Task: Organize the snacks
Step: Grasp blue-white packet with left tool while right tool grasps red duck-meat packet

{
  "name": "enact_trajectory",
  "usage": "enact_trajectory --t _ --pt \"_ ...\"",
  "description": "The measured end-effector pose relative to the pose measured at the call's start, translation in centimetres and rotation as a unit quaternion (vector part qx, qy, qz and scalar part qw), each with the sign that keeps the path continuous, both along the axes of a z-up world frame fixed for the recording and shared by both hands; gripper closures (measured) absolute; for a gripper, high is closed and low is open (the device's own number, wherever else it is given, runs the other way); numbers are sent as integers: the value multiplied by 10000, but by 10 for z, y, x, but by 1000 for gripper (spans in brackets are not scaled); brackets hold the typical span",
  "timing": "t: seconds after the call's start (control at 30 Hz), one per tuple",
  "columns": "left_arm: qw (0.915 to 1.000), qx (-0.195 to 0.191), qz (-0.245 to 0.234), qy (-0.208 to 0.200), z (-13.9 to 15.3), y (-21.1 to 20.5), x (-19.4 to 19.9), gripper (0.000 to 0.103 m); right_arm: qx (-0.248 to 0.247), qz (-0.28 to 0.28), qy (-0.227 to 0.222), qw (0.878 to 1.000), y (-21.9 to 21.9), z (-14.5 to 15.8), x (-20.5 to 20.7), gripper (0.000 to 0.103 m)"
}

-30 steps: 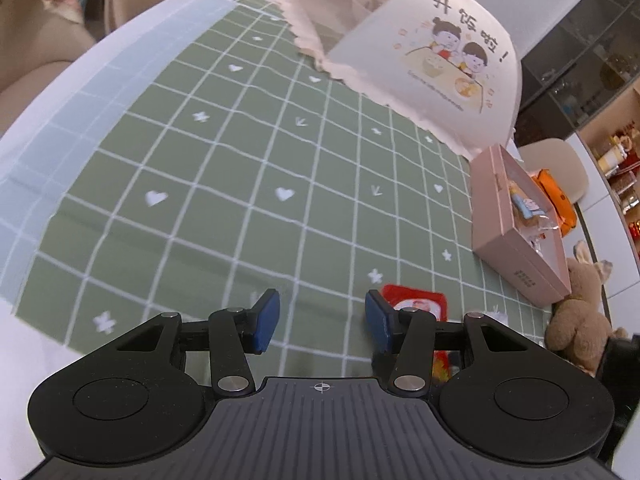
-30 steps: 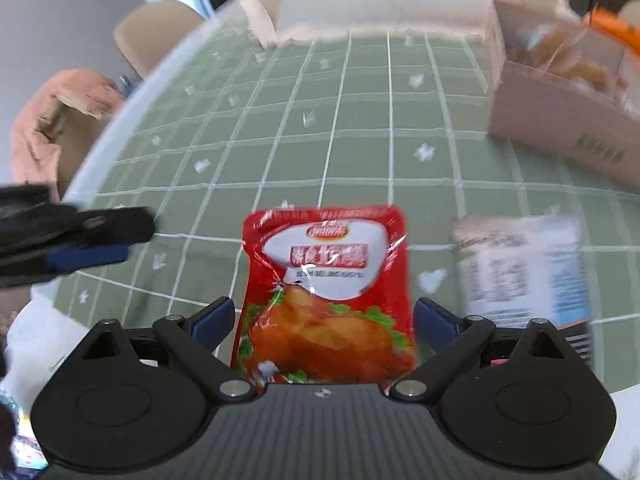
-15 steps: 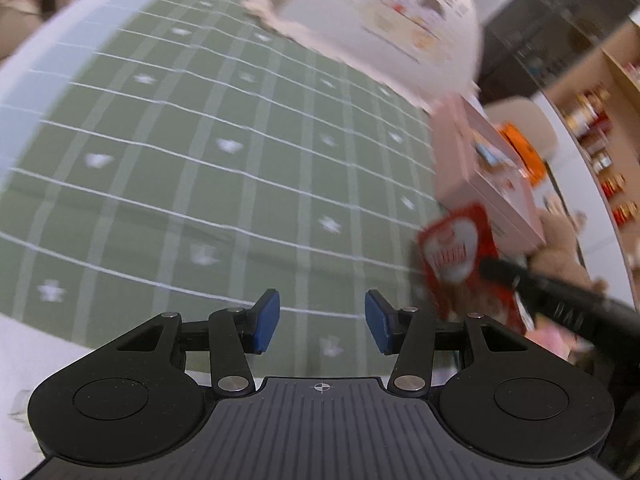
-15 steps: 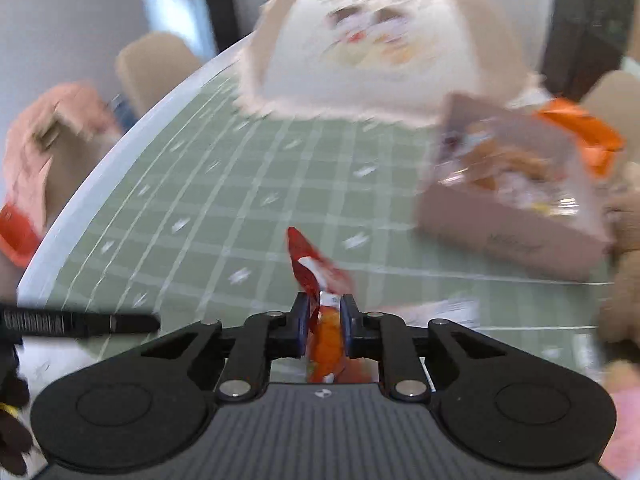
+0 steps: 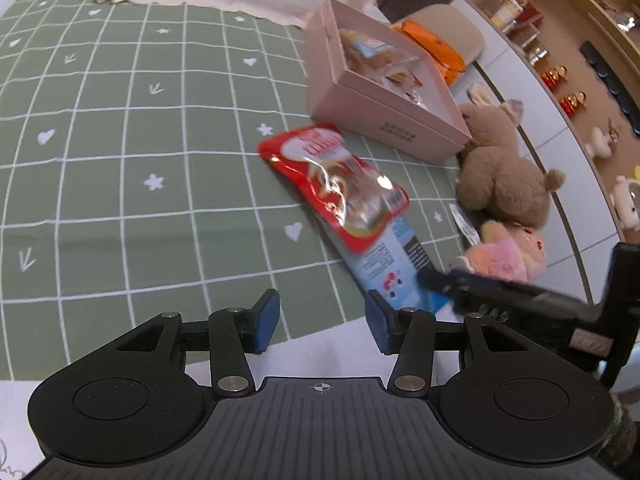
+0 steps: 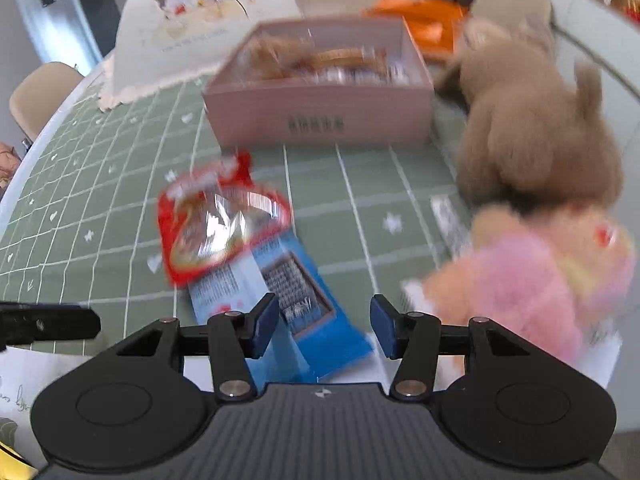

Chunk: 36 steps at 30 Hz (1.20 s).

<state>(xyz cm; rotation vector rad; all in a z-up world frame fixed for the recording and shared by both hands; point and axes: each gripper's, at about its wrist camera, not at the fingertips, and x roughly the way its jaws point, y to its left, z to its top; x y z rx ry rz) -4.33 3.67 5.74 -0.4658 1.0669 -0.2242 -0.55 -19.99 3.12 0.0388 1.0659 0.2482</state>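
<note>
Two snack packets lie loose on the green checked tablecloth [image 5: 120, 128] in front of you: one red packet [image 5: 340, 184] whose lower end overlaps one blue packet [image 5: 384, 264]. Neither is in a grip. Your right gripper [image 6: 324, 326], seen in its own camera, hangs just above the near end of the blue packet [image 6: 296, 312], its jaws partly apart after just opening, with nothing pressed between the pads; the red packet [image 6: 220, 220] rests beyond it, blurred. Your left gripper [image 5: 322, 318] hovers over the cloth's near edge with its jaws likewise partly apart and empty, the blue packet's corner just beside its right finger.

One pink box [image 5: 380, 92] stands open just past the red packet, holding several wrapped snacks whose number cannot be counted through the glare. One orange packet [image 5: 436, 48] lies behind the box. Two soft toys sit to the right of the packets: one brown plush rabbit [image 5: 500, 164] touching the box's corner, and one pink plush toy [image 5: 508, 252] just below it. One white domed food cover [image 6: 200, 20] stands at the far end of the cloth.
</note>
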Motion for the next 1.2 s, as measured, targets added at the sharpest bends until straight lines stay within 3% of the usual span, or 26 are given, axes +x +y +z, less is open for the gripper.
enact_trajectory --t 0.07,0.2,0.33,0.4,0.5,0.63,0.7,0.77,0.87,1.0,1.1,1.2 --pt "10000 57 47 -10 0 0 1 51 374 31 176 9991 6 -3 -3 49" --pt "9995 293 150 3 1 5 2 51 811 766 367 9931 44 -2 -22 50" --pt "9967 790 -53 -146 8 -2 6 51 608 945 139 9936 51 11 -35 49" --pt "9919 1169 -368 -343 13 -20 9 51 350 823 -110 9959 39 22 -40 42" --pt "9765 1760 -1050 -665 15 -62 19 51 119 514 -366 9979 13 35 -42 29" --pt "9454 2642 -1843 -504 -3 -111 28 50 4 10 -391 9992 -30 41 -41 29" --pt "9397 2756 -1992 -355 -13 -121 30 41 6 -198 -386 9991 -44 40 -42 27" --pt "9336 2857 -2135 -352 -15 -129 30 26 -6 -369 -380 9986 -56 39 -44 26" --pt "9365 2711 -2202 -304 -18 -130 31 15 23 -540 -322 9980 -62 34 -43 26" --pt "9386 2707 -2105 -377 -17 -122 36 17 -74 -536 -338 9980 -62 33 -46 21" --pt "9418 2819 -1778 -440 -15 -108 39 19 -171 -498 -363 9980 -59 32 -47 20" --pt "9556 2565 -1441 -185 -21 -84 47 15 -170 -479 -321 9982 -58 30 -47 18"
